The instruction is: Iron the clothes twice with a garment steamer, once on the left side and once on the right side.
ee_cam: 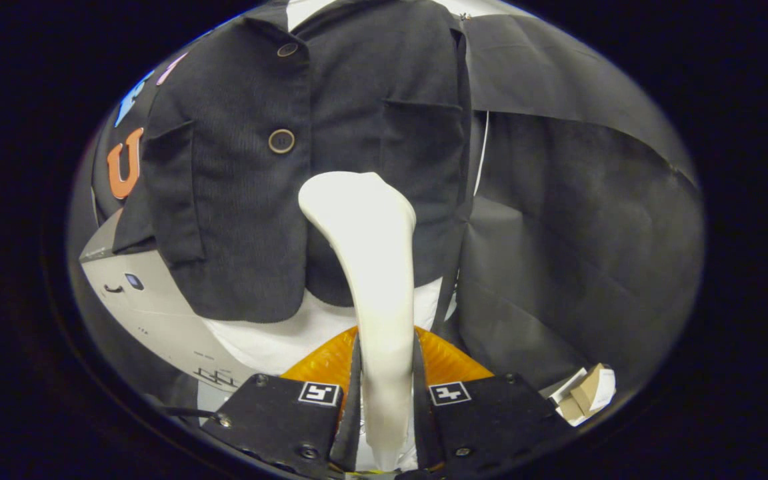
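Between the fingers (pixel 386 373), one steamer (pixel 367 267) clamped, one jacket (pixel 304 153) beyond

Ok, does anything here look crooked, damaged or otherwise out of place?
Nothing serious. The gripper is shut on the steamer, whose head rests against the dark jacket. The jacket hangs a little askew, its left front lower than the right. A small cardboard piece lies loose beside the fingers.

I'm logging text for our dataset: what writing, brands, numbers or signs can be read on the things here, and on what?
Pale panel beside the jacket: small dark print, too blurred to read.
Tool, shut on the steamer handle: two square markers that are patterns, not words.
Jacket: no text.
Nothing here can be quoted.
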`<action>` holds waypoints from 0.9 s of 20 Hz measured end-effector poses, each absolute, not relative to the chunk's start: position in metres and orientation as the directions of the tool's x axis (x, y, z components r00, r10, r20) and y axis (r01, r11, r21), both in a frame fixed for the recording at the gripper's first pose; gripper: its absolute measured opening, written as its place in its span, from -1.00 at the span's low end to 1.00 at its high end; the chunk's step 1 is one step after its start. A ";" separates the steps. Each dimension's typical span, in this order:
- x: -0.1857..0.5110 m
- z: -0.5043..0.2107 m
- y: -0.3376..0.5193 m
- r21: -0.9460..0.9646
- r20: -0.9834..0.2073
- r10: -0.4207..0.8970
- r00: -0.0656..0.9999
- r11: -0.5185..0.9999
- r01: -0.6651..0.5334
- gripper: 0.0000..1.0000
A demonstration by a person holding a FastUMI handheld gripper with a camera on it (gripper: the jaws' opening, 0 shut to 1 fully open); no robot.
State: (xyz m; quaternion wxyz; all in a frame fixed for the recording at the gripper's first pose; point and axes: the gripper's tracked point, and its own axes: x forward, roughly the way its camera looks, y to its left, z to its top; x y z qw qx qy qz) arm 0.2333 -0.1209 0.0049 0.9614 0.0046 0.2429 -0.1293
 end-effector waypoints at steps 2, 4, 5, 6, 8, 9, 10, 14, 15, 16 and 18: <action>0.232 0.003 -0.121 -0.051 -0.473 -0.247 0.846 0.966 0.253 -0.29; 0.233 0.002 -0.121 -0.044 -0.475 -0.245 0.845 0.966 0.255 -0.29; 0.233 0.002 -0.120 -0.037 -0.479 -0.242 0.844 0.966 0.256 -0.29; 0.233 0.002 -0.119 -0.031 -0.482 -0.240 0.843 0.966 0.257 -0.29; 0.233 0.003 -0.120 -0.021 -0.484 -0.238 0.842 0.965 0.261 -0.29; 0.232 0.004 -0.119 -0.016 -0.484 -0.240 0.841 0.964 0.265 -0.29; 0.231 0.005 -0.119 -0.014 -0.485 -0.243 0.840 0.963 0.271 -0.29; 0.231 0.006 -0.119 0.013 -0.492 -0.247 0.835 0.957 0.291 -0.29; 0.230 0.006 -0.119 0.018 -0.495 -0.247 0.833 0.956 0.294 -0.29; 0.231 0.006 -0.119 0.023 -0.494 -0.243 0.835 0.956 0.292 -0.29; 0.231 0.007 -0.117 0.038 -0.501 -0.226 0.835 0.958 0.283 -0.29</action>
